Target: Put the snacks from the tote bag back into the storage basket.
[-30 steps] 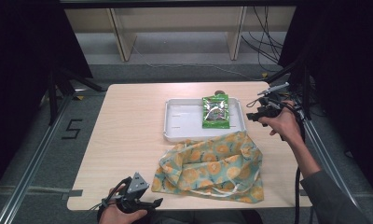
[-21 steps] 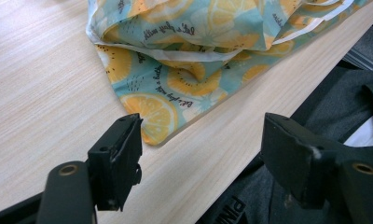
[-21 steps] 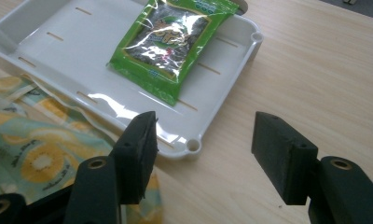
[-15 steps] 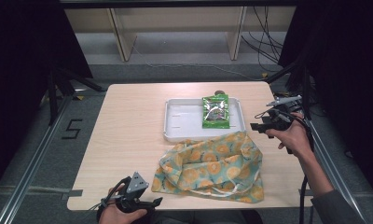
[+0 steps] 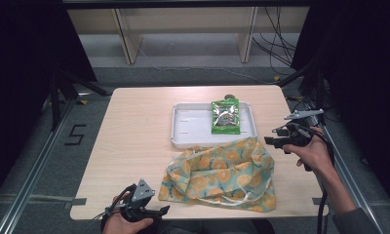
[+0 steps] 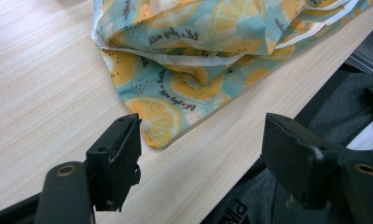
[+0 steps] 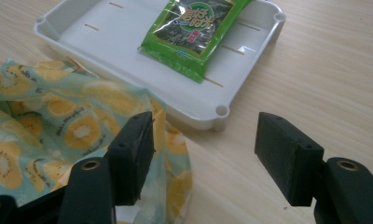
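Bag: a cloth bag (image 5: pixel 220 175) printed with orange slices lies crumpled flat on the near half of the surface (image 5: pixel 134 126), white drawstrings trailing at its near edge; its long axis runs across the surface, left to right.
Bag's far edge: just beside, perhaps overlapping, the near rim of the white tray (image 5: pixel 183 141).
Tray contents: a green snack packet (image 5: pixel 225 116) lies flat in the tray's right part.
Right claw (image 5: pixel 273 141): just off the bag's far right corner, pointing toward it; jaws apart, having just been opening, nothing between them. In the right gripper view the bag's edge (image 7: pixel 170 140) lies below and left of the left jaw, the tray corner ahead.
Left claw (image 5: pixel 159 210): at the near edge of the surface, just left of the bag's near left corner; jaws wide apart, nothing held. In the left gripper view that corner (image 6: pixel 159 123) lies just ahead between the jaws.
Key relation: each claw faces its own end of the bag's long axis; both stand close, and the right looks poised to take the far right corner.
Likely next: a pinch of the cloth edge, keeping clear of the tray rim.
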`<state>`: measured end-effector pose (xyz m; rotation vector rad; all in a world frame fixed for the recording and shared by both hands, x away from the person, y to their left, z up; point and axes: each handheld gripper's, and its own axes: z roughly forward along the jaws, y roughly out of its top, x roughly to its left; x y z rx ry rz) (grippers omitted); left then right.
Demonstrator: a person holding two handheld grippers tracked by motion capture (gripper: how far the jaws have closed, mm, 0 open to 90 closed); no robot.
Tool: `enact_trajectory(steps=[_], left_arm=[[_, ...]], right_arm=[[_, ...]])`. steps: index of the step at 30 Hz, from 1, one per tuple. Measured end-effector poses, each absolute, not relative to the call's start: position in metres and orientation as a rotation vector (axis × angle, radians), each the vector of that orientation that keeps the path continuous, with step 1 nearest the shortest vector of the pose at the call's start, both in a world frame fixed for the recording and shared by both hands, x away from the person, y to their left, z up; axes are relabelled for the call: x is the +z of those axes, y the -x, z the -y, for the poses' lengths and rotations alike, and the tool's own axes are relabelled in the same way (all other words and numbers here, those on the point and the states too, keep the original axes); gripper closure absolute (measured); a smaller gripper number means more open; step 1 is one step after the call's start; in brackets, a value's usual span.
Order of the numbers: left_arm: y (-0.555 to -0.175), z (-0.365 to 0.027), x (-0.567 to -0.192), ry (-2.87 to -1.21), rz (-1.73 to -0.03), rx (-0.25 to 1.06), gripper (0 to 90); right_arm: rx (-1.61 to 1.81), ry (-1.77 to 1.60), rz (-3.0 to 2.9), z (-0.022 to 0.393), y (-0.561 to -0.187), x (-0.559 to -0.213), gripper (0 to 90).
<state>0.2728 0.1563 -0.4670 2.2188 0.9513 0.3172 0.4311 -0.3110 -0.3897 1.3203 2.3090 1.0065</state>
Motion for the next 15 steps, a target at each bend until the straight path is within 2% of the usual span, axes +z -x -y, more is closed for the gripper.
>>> enact_trajectory(steps=[15], left_arm=[[-0.273,-0.156,-0.468,-2.214,-0.966,0.322,28.0]], right_arm=[[1.090,-1.299,-2.334,0.317,-0.399,-0.395,34.3]])
